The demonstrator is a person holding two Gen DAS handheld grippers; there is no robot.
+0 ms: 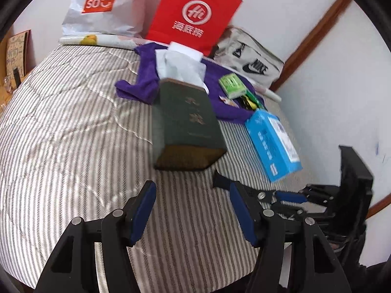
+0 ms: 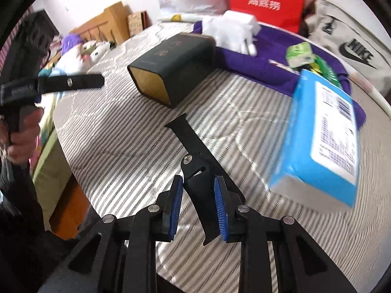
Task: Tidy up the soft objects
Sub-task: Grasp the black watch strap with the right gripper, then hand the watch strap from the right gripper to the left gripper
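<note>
- Right gripper (image 2: 199, 206) pinches a black strap-like object (image 2: 195, 166) between its blue pads, just above the striped bedcover (image 2: 122, 134).
- Left gripper (image 1: 193, 210) hovers with jaws spread, empty.
- Purple towel (image 1: 146, 78) lies crumpled by the dark green box (image 1: 190, 119); blue tissue pack (image 1: 271, 139) nearby.

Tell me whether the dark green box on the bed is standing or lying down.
Lying down. The dark green box rests on a long side on the striped bedcover, its gold end facing sideways.

Grey-and-white striped bedcover (image 1: 73, 122), dark green box (image 1: 188, 122), purple cloth (image 1: 144, 78), bright blue packet (image 1: 273, 144), red bag (image 1: 193, 12).
</note>
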